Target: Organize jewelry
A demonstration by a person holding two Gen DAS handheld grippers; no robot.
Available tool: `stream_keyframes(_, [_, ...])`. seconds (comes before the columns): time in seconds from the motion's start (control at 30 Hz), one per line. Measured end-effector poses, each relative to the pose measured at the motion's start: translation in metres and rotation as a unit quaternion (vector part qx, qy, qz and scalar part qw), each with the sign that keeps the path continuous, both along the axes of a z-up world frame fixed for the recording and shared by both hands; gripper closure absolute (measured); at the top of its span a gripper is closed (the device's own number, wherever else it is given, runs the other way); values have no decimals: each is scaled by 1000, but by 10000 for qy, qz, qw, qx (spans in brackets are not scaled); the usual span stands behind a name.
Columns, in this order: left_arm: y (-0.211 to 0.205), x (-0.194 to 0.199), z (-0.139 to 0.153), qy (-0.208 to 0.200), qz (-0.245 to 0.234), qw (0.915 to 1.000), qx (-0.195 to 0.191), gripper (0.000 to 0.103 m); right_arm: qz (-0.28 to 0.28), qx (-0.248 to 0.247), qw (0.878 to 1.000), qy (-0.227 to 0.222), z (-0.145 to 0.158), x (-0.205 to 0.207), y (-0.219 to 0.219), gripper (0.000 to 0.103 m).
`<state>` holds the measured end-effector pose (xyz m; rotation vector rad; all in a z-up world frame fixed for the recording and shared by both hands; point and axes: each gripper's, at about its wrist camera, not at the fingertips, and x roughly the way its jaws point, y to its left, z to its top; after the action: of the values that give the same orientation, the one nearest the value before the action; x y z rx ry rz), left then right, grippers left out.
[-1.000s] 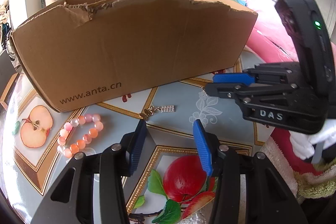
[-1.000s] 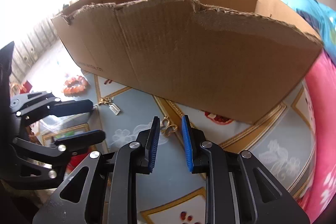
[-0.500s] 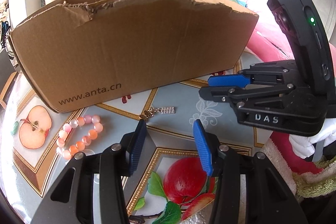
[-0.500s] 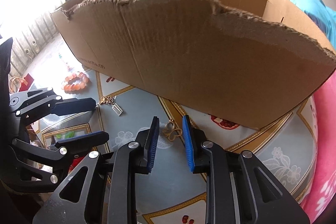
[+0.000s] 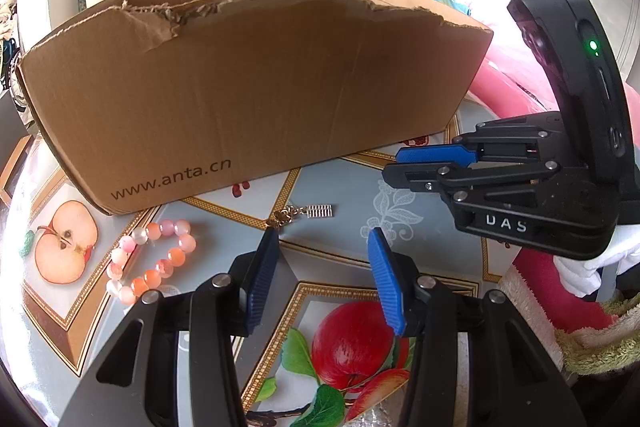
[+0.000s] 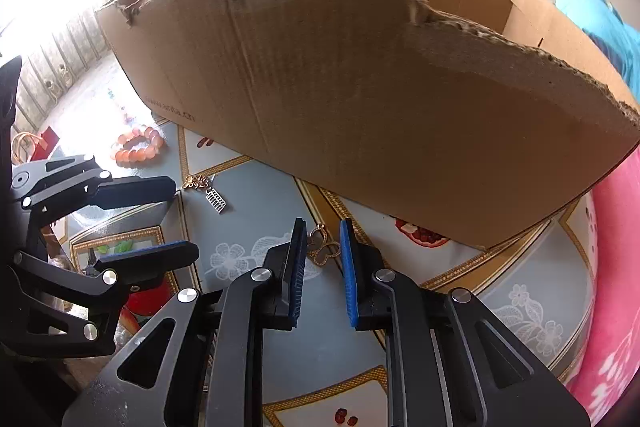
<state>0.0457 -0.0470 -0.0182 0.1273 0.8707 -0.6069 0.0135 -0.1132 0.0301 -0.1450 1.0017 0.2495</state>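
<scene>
Fruit-print tablecloth (image 6: 248, 219) before the cardboard box (image 6: 360, 99), and the right gripper (image 6: 323, 247), jaws just closing but not yet pinching, straddles the gold butterfly pendant (image 6: 323, 247), likely light, thin and slippery, best pinched across its wings, while the left gripper (image 5: 322, 251) hangs released.

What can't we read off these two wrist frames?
- Inside of the cardboard box: hidden by its torn front wall in both views.
- Gold pendant: between the right gripper pads, which have just been closing; contact can't be told, and it's hidden in the left view.
- Silver charm: too small for detail.
- Bead bracelet: washed out in the right view.
</scene>
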Motion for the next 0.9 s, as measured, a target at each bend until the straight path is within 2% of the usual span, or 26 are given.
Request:
stream_keyframes(0.33, [0,0,0,4,16,10000,-21,58,-124,145,9998,82,2,4,-8,89])
stream_keyframes(0.6, [3,1,1,26,66,10000,-56,58,-195,349,9992,74,14,5,-22,89])
stream_keyframes(0.8, [8,2,11,-290,170,9994,30,58,-200,472,9987,14,22,0,-29,89])
stream_keyframes(0.9, [7,7,15,-448,156,9986,219,67,-201,526,9984,11,24,-1,-34,89])
